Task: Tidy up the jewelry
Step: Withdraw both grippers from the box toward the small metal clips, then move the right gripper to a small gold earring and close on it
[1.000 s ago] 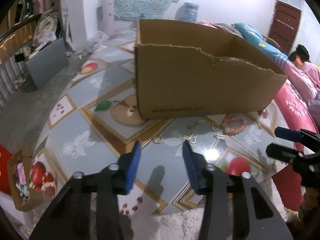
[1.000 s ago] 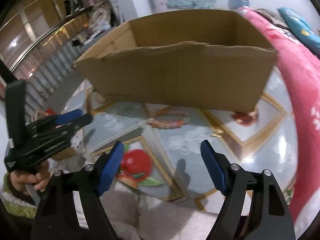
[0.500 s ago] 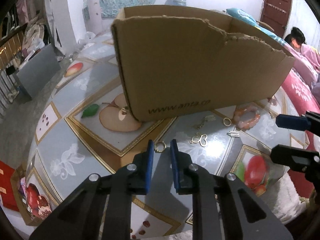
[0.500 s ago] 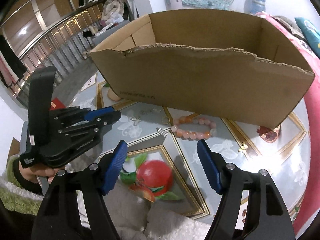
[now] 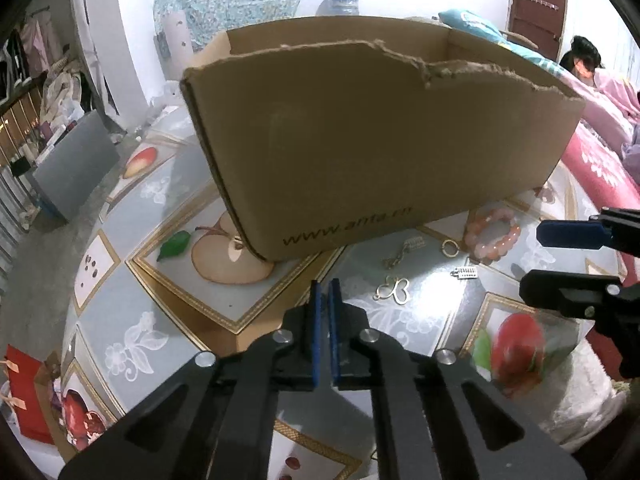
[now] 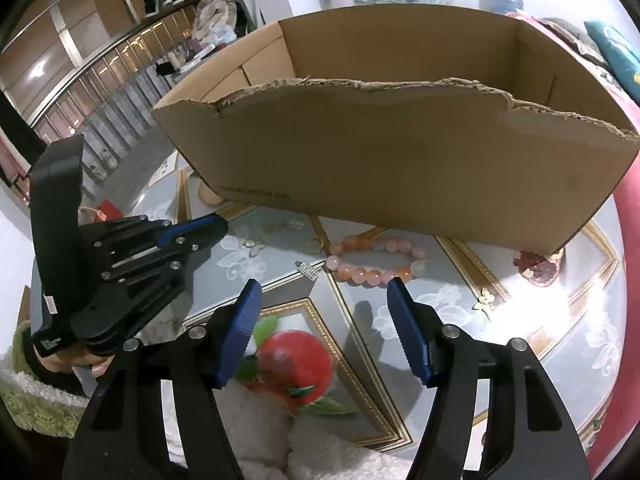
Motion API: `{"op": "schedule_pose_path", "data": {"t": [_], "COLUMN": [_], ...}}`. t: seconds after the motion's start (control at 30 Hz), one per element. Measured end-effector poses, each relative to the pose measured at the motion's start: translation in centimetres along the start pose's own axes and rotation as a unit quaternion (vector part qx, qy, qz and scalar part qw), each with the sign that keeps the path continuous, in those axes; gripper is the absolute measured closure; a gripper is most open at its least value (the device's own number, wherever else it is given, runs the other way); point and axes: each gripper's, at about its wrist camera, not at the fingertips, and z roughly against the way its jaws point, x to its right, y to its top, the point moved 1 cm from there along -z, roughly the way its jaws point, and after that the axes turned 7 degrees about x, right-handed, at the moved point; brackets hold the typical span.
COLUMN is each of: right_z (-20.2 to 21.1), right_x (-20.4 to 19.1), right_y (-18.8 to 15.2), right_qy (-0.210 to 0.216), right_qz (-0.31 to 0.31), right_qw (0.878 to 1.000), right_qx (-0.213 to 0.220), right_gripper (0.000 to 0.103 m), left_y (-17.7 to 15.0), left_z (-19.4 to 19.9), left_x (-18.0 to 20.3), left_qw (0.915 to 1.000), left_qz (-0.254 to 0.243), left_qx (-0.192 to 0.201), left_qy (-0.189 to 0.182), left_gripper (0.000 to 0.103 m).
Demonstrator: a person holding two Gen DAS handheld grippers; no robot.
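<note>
A torn open cardboard box [image 5: 372,136] [image 6: 400,148] stands on the fruit-print tablecloth. In front of it lie a pink bead bracelet [image 5: 493,233] [image 6: 376,260], a gold ring [image 5: 449,248] [image 6: 313,245], a gold clover charm [image 5: 393,290], a small chain [image 5: 402,252] and a silver clip [image 5: 464,273] [image 6: 307,270]. My left gripper [image 5: 324,292] [image 6: 218,224] is shut over the spot where a gold ring lay; what it holds is hidden. My right gripper [image 6: 324,300] [image 5: 560,264] is open and empty, just short of the bracelet.
A small gold butterfly piece [image 6: 484,299] lies at the right near a dark red flower piece [image 6: 536,264]. A pink bedspread [image 5: 600,168] borders the table on the right. A grey box [image 5: 72,168] stands on the floor at the left.
My left gripper closed from wide open and moved forward toward the box, over the ring that lay before it. My right gripper moved forward toward the bracelet, staying open.
</note>
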Motion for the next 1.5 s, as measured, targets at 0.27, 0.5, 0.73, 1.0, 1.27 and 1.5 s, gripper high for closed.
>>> {"op": "schedule_pose_path", "data": {"t": [0.27,0.5,0.73,1.0,1.27,1.5], "right_z": [0.2,0.1,0.0,-1.0,-4.3,-6.3], "right_x": [-0.3,-1.0,-2.1,-4.2,-5.6,-6.2], "right_y": [0.2,0.3,0.5,0.9,1.6,1.2], "right_qy": [0.009,0.017,0.026,0.037,0.042,0.027], "right_qz": [0.006,0.016,0.032,0.075,0.118,0.137], "right_qw": [1.000,1.000,0.999,0.996,0.992,0.990], "right_qx": [0.006,0.007,0.008,0.026,0.015,0.000], "right_gripper": [0.043,0.045,0.047,0.051,0.068,0.077], "left_y": [-0.3,-0.7,-0.8,-1.0,-1.3,-1.2], "left_z": [0.9,2.7,3.8,3.7,3.3,3.1], "left_x": [-1.1,-1.6,-2.8,-3.3,-3.7,-4.0], "left_qw": [0.9991,0.9971,0.9918,0.9908,0.9909,0.9909], "left_qz": [0.038,0.065,0.107,0.117,0.119,0.119], "left_qx": [0.002,0.016,0.032,0.036,0.035,0.036], "left_qy": [-0.019,-0.037,-0.063,-0.057,-0.053,-0.051], "left_gripper": [0.102,0.102,0.102,0.102,0.102,0.102]}}
